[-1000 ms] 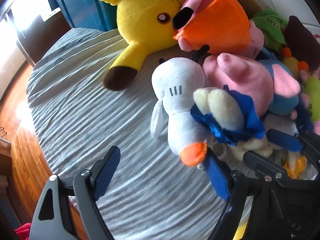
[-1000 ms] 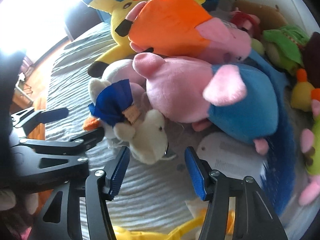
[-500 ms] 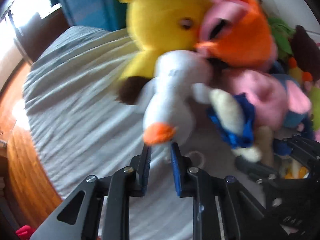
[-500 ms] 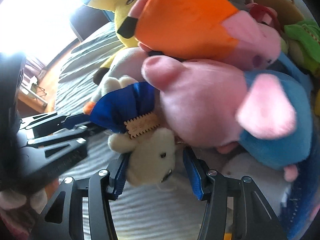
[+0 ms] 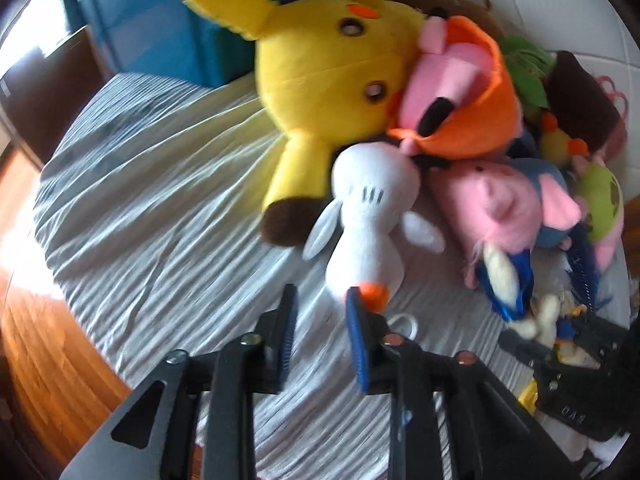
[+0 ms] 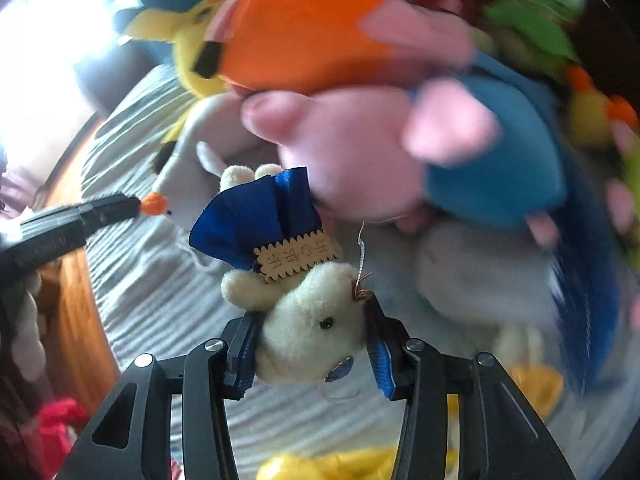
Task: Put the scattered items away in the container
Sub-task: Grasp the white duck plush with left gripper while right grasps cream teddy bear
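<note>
My right gripper (image 6: 310,330) is closing its jaws on the head of a small cream bear (image 6: 304,304) in a blue cape, and both pads press into the fur. In the left wrist view the same bear (image 5: 536,320) hangs at the right gripper (image 5: 560,344). My left gripper (image 5: 322,300) is shut to a narrow gap in which only the sheet shows. The orange tip of a white duck plush (image 5: 368,208) touches the outside of its right fingertip (image 5: 354,300). The right wrist view shows the left gripper (image 6: 120,208) meeting that orange tip. A blue container (image 5: 152,28) stands beyond the bed.
A big yellow plush (image 5: 328,60), an orange and pink plush (image 5: 460,100), a pink and blue plush (image 5: 504,208) and several smaller toys pile up at the right. All lie on a grey striped sheet (image 5: 160,200). A wooden floor (image 5: 40,340) shows past the bed's left edge.
The left jaws went from wide open to shut at the duck's orange tip, and that gripper shifted. The right gripper moved onto the bear and closed on its head.
</note>
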`<state>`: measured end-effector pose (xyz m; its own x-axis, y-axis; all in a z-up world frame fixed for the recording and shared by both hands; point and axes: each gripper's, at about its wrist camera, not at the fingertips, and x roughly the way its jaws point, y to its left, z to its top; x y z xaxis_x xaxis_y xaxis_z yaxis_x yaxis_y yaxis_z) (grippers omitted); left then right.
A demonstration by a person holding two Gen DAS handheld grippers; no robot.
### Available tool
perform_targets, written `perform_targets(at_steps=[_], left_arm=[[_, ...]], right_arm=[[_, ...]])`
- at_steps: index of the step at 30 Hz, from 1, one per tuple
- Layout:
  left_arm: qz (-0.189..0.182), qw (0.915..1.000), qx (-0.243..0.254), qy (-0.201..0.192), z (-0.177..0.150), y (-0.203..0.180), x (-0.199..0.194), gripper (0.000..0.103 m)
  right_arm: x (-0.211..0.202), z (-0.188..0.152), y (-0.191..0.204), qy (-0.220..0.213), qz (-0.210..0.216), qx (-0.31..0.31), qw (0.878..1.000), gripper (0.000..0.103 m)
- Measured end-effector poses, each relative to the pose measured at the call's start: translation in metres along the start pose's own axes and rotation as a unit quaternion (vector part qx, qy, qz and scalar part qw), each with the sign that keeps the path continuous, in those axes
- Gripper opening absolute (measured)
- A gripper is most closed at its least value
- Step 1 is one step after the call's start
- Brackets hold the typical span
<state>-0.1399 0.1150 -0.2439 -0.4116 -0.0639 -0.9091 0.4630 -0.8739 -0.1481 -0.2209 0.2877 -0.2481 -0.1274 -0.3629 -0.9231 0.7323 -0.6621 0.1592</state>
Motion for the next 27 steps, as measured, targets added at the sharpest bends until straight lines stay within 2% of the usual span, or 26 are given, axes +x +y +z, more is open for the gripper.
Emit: perform_targets(at_steps=[2,4,9,11,12,15,16,27], left_arm=[[-0.004,0.9999,0.01,-0.002,0.005,-0.01,0.0,0.043],[-0.005,0.9998,0.019,0.002,0.01,-0.018,0.006,0.066],[0.031,0.9993,0.016,0.012,0.028,-0.027,0.035,0.066],[0.03,0.9993,0.015,0.017,0.031,-0.027,0.045,0.066],[0.042,0.9988,0.017,0.019,0.032,-0.03,0.05,0.066],[0.056,0.9978,0.03,0.022,0.03,-0.04,0.06,0.067],[0.057,0.9971,0.035,0.037,0.028,-0.043,0.068,0.067],[0.057,0.9972,0.04,0.028,0.026,-0.046,0.066,0.069]], right_arm=[[-0.003,-0.008,-0.007,-0.002,-0.013,0.023,1.0,0.045],[-0.003,-0.011,-0.015,0.0,-0.019,0.035,0.999,0.045],[0.013,-0.003,-0.022,0.009,-0.008,0.029,0.999,0.045],[0.018,0.0,-0.025,0.009,0.003,0.032,0.999,0.049],[0.019,0.001,-0.028,0.007,0.008,0.032,0.999,0.053],[0.021,0.005,-0.03,0.001,0.012,0.023,1.0,0.055],[0.022,0.007,-0.029,-0.001,0.013,0.017,1.0,0.055],[0.024,0.015,-0.026,-0.001,0.013,0.014,1.0,0.056]])
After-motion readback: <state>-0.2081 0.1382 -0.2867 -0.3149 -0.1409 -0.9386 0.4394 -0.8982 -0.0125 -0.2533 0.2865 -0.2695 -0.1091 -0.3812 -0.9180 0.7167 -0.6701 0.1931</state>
